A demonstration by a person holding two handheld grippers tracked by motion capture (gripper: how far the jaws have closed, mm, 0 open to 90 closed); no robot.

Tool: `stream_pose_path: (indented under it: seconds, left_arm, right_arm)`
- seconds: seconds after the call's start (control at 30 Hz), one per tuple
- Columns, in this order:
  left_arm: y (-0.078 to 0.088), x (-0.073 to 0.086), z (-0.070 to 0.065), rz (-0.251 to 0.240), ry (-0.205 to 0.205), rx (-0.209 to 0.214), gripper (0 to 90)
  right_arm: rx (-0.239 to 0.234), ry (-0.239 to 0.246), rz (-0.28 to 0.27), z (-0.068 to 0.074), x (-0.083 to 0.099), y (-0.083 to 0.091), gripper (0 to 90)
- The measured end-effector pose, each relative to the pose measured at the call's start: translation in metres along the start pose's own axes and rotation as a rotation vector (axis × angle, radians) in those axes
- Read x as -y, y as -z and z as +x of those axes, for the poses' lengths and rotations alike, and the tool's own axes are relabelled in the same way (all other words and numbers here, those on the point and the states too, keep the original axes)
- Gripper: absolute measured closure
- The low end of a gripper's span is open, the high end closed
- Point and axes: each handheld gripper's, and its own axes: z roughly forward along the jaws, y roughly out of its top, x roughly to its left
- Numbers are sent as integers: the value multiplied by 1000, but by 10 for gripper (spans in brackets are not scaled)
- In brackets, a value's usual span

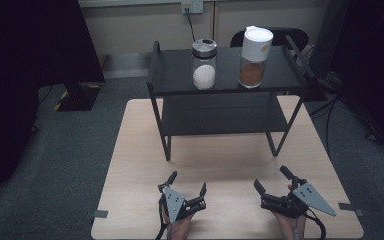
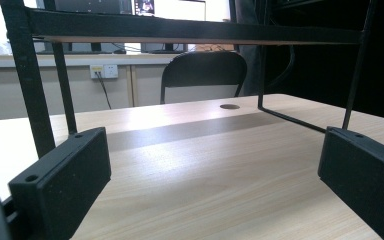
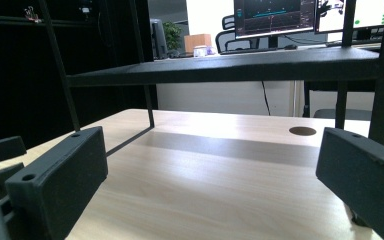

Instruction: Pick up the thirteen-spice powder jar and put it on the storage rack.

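- Left gripper (image 1: 187,184): jaws spread, empty, near the black shelf rack's (image 1: 220,85) front.
- Right gripper (image 1: 272,178): jaws spread, empty, beside it.
- White-powder jar (image 1: 204,64) and brown-powder jar (image 1: 254,51) stand on the rack's top.

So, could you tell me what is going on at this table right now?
A person holds a two-jaw tool in each hand, low over the near edge of the table. The left tool and right tool are both open and hold nothing. Ahead, a black rack carries a jar of white powder and a white-lidded jar of brown powder, both untouched.
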Motion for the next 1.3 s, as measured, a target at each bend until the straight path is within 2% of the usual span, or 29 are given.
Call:
stream_pose_path:
  seconds: [0.83, 1.3]
  left_arm:
    - [0, 0, 0, 0, 0, 0, 1]
    - [0, 0, 0, 0, 0, 0, 1]
  right_arm:
    - [25, -11, 26, -1, 27, 3, 0]
    - [49, 13, 35, 1, 37, 2, 0]
